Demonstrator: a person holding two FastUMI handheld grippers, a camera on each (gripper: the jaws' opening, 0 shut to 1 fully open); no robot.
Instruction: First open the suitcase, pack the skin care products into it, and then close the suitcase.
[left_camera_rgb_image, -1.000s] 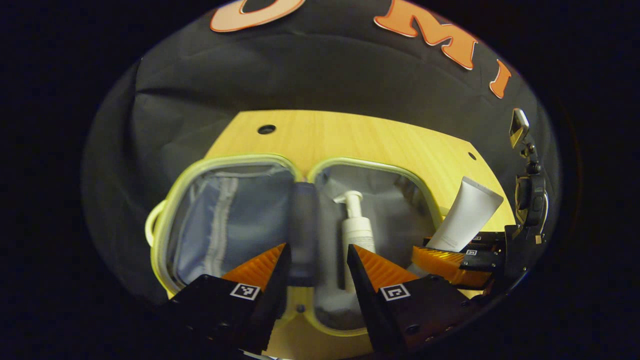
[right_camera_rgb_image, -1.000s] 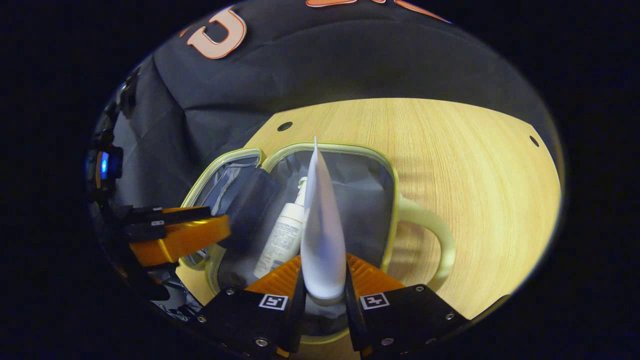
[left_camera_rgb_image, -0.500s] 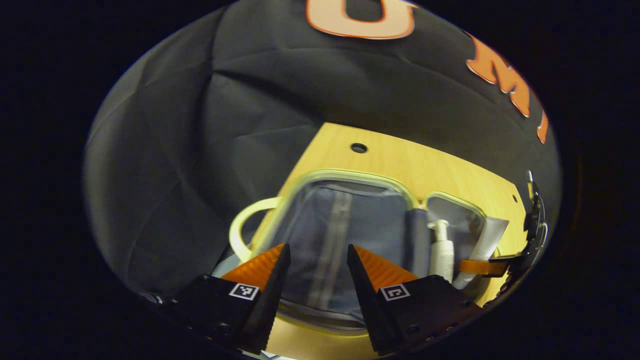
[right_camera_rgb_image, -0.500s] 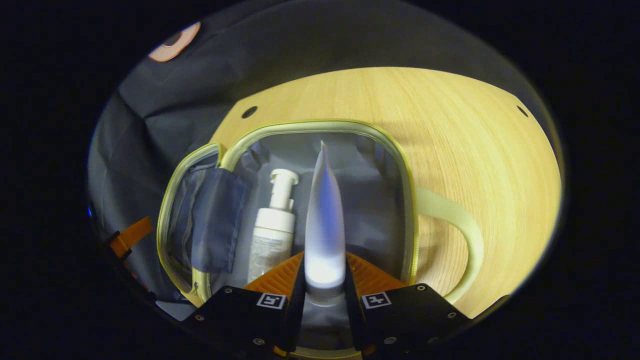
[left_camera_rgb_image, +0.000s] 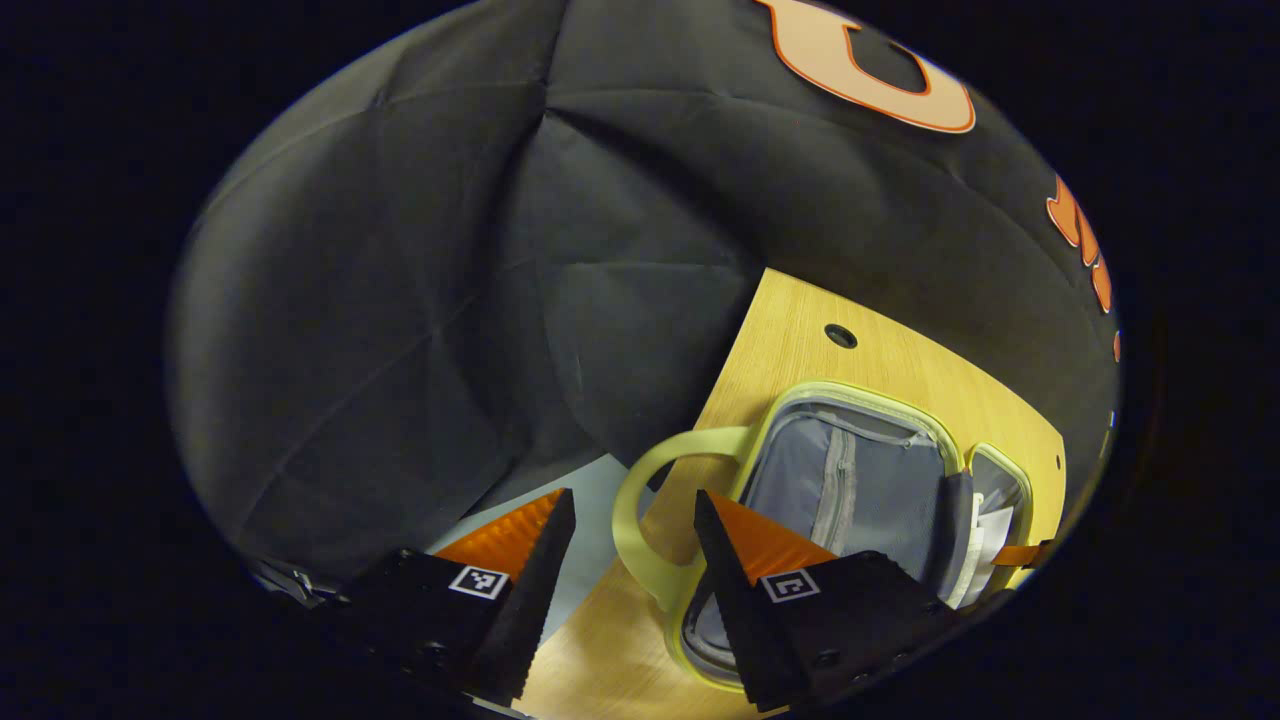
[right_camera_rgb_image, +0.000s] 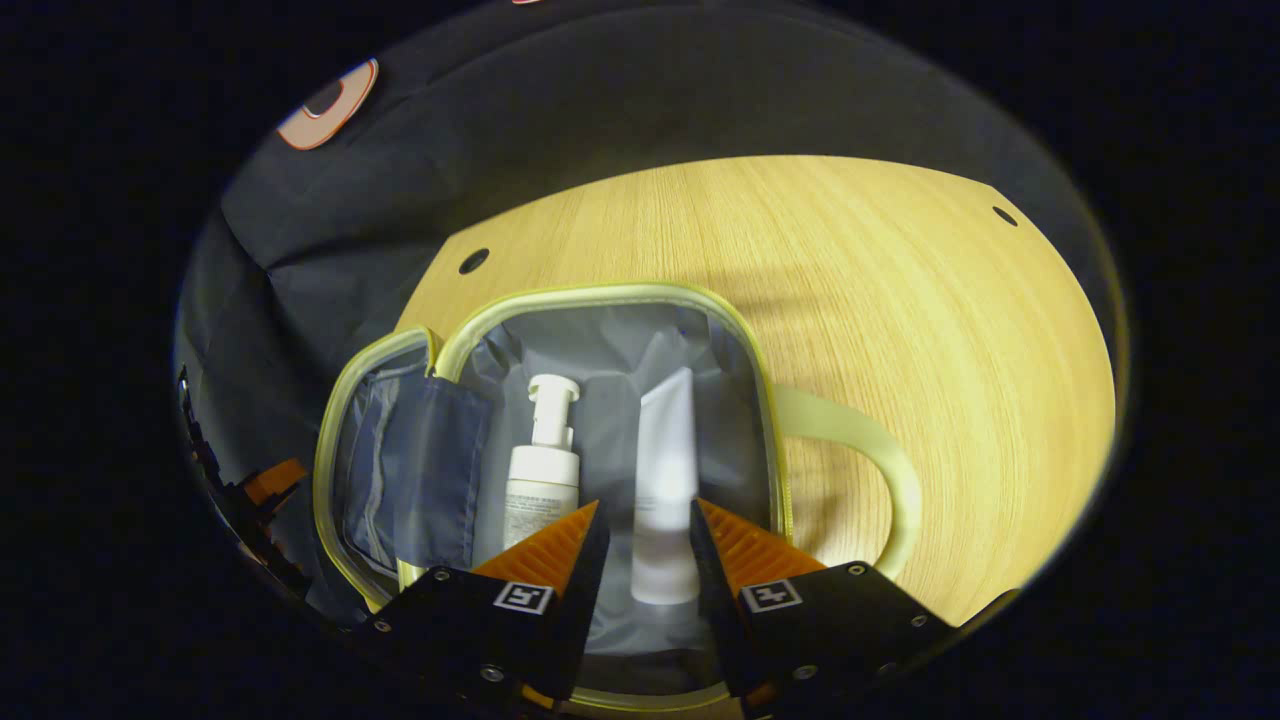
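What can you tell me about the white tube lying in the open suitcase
The white tube is a plain, soft-looking squeeze tube lying flat on the grey lining of the suitcase half that has the pale handle. Its cap end points toward the right gripper, whose jaws stand open around it without pressing. It lies beside the pump bottle, roughly parallel, with a gap between them.

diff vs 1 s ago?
The right gripper let go of the white squeeze tube; it now lies in the open yellow-rimmed suitcase beside the white pump bottle, jaws open. The left gripper swung left toward the suitcase's handle. Bottle and suitcase unchanged.
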